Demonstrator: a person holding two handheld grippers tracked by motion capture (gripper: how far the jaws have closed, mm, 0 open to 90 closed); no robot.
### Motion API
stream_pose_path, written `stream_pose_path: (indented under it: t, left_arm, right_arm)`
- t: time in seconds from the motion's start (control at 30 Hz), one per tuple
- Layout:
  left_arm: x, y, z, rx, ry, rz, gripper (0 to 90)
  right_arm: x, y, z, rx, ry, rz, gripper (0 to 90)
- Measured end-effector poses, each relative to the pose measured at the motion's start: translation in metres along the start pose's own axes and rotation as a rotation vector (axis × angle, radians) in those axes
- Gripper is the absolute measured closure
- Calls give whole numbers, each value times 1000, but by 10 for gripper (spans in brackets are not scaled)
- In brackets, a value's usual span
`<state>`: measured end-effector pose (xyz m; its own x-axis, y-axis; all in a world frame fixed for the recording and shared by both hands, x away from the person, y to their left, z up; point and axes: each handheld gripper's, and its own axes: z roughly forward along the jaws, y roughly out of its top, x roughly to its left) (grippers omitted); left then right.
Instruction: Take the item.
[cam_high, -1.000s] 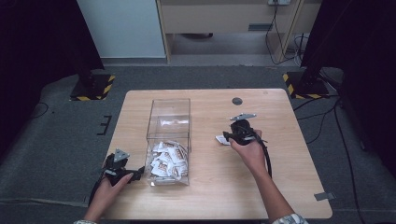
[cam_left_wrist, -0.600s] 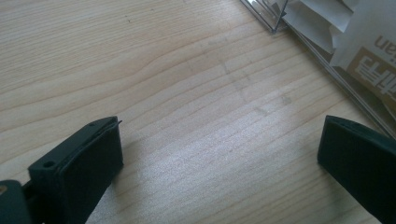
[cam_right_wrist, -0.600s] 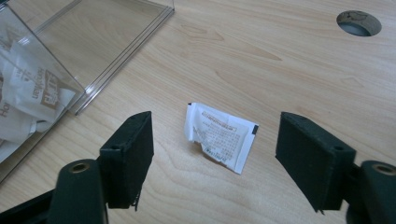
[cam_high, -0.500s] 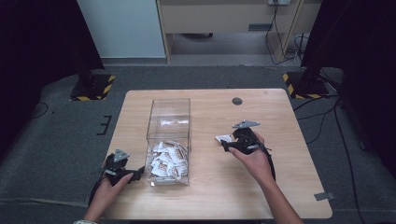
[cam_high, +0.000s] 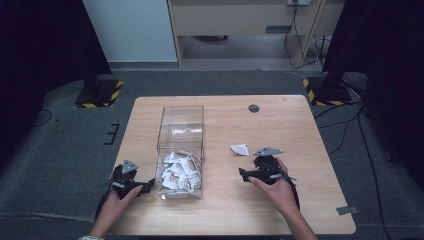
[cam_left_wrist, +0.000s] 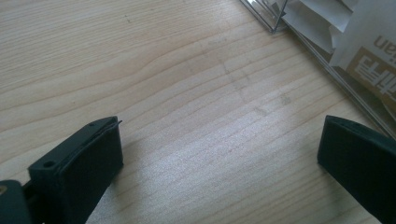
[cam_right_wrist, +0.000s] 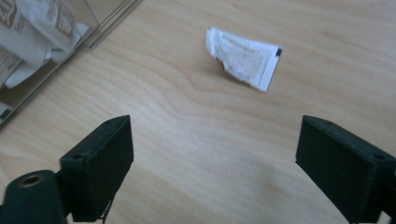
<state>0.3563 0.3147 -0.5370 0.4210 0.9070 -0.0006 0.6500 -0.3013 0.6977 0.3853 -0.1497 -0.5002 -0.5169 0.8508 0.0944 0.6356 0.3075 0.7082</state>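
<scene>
A clear plastic box (cam_high: 181, 150) stands on the wooden table (cam_high: 295, 125), with several white-and-brown sachets (cam_high: 177, 171) heaped in its near end. One white sachet (cam_high: 240, 149) (cam_right_wrist: 243, 57) lies alone on the wood to the right of the box. My right gripper (cam_high: 243, 176) (cam_right_wrist: 212, 163) sits low, nearer than that sachet; its jaws have just been opening and stand wide with nothing between them. My left gripper (cam_high: 148, 186) (cam_left_wrist: 219, 163) rests open on the table just left of the box's near corner (cam_left_wrist: 275, 23), its jaws empty.
A small dark round hole (cam_high: 254, 108) sits near the table's far edge. Bare wood spreads right of the box and along the near edge. Dark floor, black stands with striped bases (cam_high: 100, 95) and a cabinet lie beyond the table.
The right gripper has let go of the white sachet, which now lies on the table. It has drawn back toward the near edge and sunk a little. The left gripper has stayed put.
</scene>
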Motion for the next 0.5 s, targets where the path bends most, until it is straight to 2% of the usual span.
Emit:
stream_pose_path:
  t: [0.2,0.33,0.4,0.5]
  left_arm:
    - [0,0,0,0,0,0,0]
    - [0,0,0,0,0,0,0]
    - [0,0,0,0,0,0,0]
    - [0,0,0,0,0,-1,0]
  right_arm:
    - [1,-26,-2,35,3,23,67]
    - [4,-35,4,94,-22,-7,60]
    - [6,-36,5,90,-30,-10,49]
    - [9,-38,8,77,-48,-43,42]
